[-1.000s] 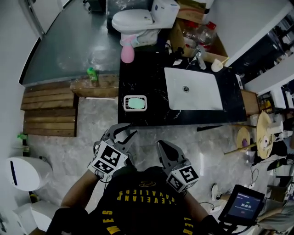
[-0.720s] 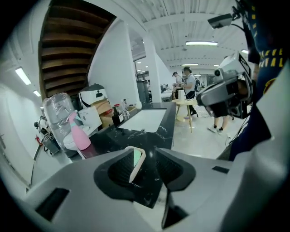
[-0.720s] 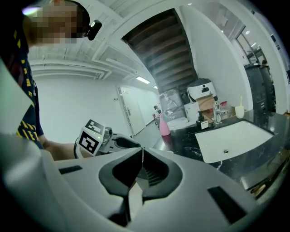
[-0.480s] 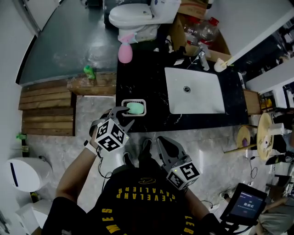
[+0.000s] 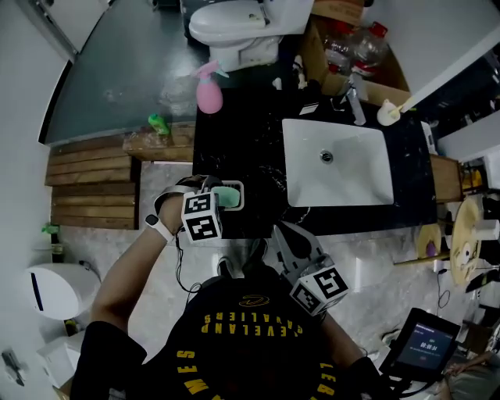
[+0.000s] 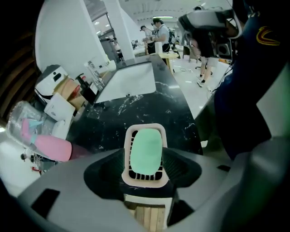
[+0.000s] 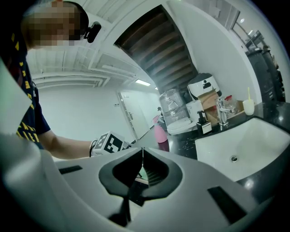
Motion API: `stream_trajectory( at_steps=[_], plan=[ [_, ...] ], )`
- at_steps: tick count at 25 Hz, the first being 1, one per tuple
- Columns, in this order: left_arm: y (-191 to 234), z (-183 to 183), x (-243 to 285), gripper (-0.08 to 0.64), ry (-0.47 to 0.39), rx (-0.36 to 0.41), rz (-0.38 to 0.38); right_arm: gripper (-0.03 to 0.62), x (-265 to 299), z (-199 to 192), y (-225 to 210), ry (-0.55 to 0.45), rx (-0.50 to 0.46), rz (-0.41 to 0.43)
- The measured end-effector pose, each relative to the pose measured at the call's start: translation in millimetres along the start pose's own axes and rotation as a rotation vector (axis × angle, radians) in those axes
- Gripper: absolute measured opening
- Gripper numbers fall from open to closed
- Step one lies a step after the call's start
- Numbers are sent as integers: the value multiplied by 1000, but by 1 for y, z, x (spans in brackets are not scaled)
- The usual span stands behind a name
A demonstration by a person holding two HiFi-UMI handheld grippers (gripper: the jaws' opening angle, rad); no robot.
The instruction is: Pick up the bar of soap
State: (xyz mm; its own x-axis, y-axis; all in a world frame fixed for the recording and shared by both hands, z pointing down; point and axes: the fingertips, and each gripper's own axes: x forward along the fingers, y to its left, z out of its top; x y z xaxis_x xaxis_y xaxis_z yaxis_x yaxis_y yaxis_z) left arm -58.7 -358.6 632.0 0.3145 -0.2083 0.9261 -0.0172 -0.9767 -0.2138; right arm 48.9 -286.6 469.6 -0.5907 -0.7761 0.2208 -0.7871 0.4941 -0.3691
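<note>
The pale green bar of soap (image 6: 146,152) lies in a white slotted dish (image 6: 129,137) at the front left corner of the black marble counter (image 5: 250,133). My left gripper (image 6: 145,176) hangs right over the dish. Its jaws are opening and straddle the dish's near end, with the pads clear of the soap. In the head view the left gripper (image 5: 218,197) partly covers the soap (image 5: 230,197). My right gripper (image 5: 281,234) is held low in front of the person's body, off the counter. In its own view the right gripper (image 7: 142,156) has its jaws shut, with nothing between them.
A white sink (image 5: 336,160) with a faucet (image 5: 355,101) fills the counter's right half. A pink spray bottle (image 5: 208,94) stands at the counter's far left. A toilet (image 5: 234,19) sits behind it, wooden boards (image 5: 90,191) lie on the left floor, and a white bin (image 5: 51,285) stands near them.
My left gripper has travelled forward from in front of the body to the soap dish, and its jaws have spread wider. The right gripper has hardly moved.
</note>
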Motion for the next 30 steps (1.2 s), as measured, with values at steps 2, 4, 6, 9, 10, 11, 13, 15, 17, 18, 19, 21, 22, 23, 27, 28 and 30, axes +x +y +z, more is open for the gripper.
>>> stream_trajectory(
  at_steps=[2, 4, 6, 9, 10, 11, 13, 15, 17, 18, 19, 21, 22, 23, 27, 28, 30],
  plan=[
    [2, 0, 9, 267, 24, -24, -61, 18, 4, 4, -15, -1, 18, 5],
    [6, 1, 15, 275, 32, -77, -112, 18, 9, 8, -27, -2, 36, 12],
    [11, -1, 18, 298, 45, -105, -130, 18, 12, 11, -36, -4, 48, 21],
    [14, -1, 23, 298, 69, -88, -125, 18, 16, 11, -44, -2, 68, 34],
    [14, 1, 24, 298, 74, -79, -117, 18, 18, 11, -47, 1, 73, 37],
    [15, 3, 26, 298, 78, -67, -107, 18, 19, 10, -49, 3, 79, 41],
    [16, 5, 30, 296, 89, -29, -74, 18, 21, 9, -52, 8, 86, 46],
    [17, 6, 33, 295, 104, 6, -46, 18, 23, 9, -55, 12, 90, 51],
    [17, 5, 35, 285, 114, 2, -52, 18, 24, 8, -57, 14, 96, 55],
    [16, 4, 35, 279, 117, -6, -61, 18, 24, 7, -57, 15, 100, 55],
    [16, 4, 35, 279, 119, -10, -68, 18, 24, 6, -58, 16, 104, 55],
    [16, 4, 36, 278, 127, -7, -73, 18, 24, 4, -58, 19, 109, 51],
    [16, 4, 36, 278, 131, -4, -73, 18, 23, 4, -58, 19, 110, 48],
    [16, 4, 36, 276, 134, -2, -75, 18, 23, 3, -58, 19, 110, 46],
    [17, 5, 36, 270, 110, -35, -78, 18, 18, 0, -53, 21, 104, 34],
    [18, 5, 35, 268, 89, -60, -71, 18, 17, -1, -51, 21, 100, 32],
    [23, 6, 27, 267, 29, -134, -48, 18, 15, -2, -47, 21, 93, 27]
  ],
)
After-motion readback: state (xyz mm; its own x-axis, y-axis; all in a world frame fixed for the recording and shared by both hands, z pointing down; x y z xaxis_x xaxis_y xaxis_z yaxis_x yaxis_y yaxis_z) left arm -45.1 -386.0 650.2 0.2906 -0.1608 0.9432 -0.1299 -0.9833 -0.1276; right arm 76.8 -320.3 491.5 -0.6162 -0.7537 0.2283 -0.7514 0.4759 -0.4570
